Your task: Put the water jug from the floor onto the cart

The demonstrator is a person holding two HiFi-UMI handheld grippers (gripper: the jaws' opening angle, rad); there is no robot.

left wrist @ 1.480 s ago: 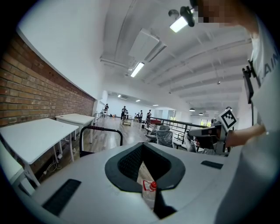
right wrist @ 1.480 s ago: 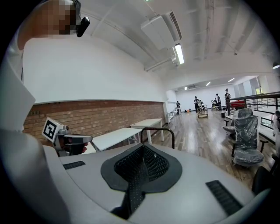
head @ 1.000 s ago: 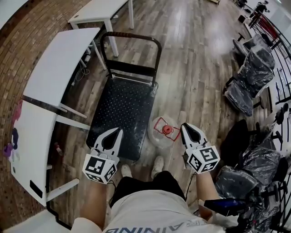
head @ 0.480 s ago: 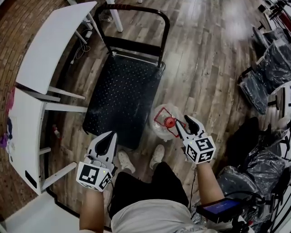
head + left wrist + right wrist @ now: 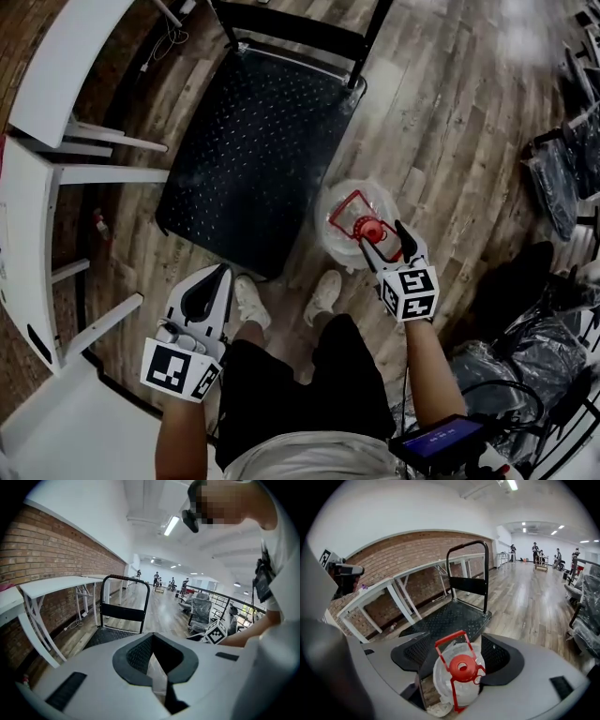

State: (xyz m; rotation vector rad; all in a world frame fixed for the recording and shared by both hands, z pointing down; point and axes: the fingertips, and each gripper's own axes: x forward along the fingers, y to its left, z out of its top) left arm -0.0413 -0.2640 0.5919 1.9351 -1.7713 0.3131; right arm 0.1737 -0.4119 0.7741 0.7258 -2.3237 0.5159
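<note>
Black shorts (image 5: 281, 380), white sneakers (image 5: 249, 302), seemingly grey shirt (image 5: 309, 463)

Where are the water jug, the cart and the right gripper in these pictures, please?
water jug (image 5: 337, 247): head view, clear body.
cart (image 5: 253, 141): head view, black deck.
right gripper (image 5: 382, 233): head view, between its fingertips.

Water jug (image 5: 354, 217) at the right jaws, cart (image 5: 253, 150) ahead of the left.
The jug stands on the floor (image 5: 441, 141), its top between the right gripper's (image 5: 384, 239) jaws, which have just been opening. The cart lies just left of them, ahead of the left gripper's (image 5: 219, 277) jaws, which are together. Worktops (image 5: 56, 66) stand farther left.
</note>
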